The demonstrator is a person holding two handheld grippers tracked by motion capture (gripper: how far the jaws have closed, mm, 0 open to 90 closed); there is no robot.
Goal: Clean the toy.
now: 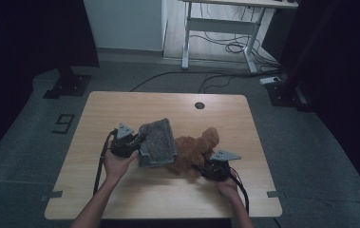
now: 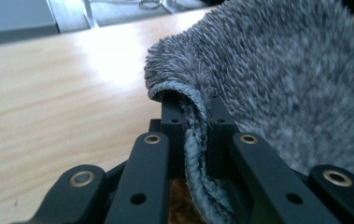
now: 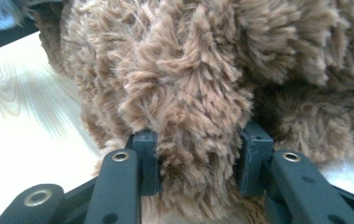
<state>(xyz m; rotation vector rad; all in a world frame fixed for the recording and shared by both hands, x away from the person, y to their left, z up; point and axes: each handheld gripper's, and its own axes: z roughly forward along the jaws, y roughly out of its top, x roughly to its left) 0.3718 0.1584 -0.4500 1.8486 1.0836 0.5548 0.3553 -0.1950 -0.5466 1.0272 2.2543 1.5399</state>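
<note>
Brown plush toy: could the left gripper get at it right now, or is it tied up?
Probably not yet. The left gripper is clamped on the edge of the grey cloth, which hangs between it and the brown plush toy. The right gripper already grips the toy; the left would have to let go first.

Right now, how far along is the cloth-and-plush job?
Done: both grips are set. The left gripper pinches the grey cloth by its edge; the right gripper clamps the brown plush toy. In hand: cloth lies partly over the toy. Left: probably finishing the covering.
</note>
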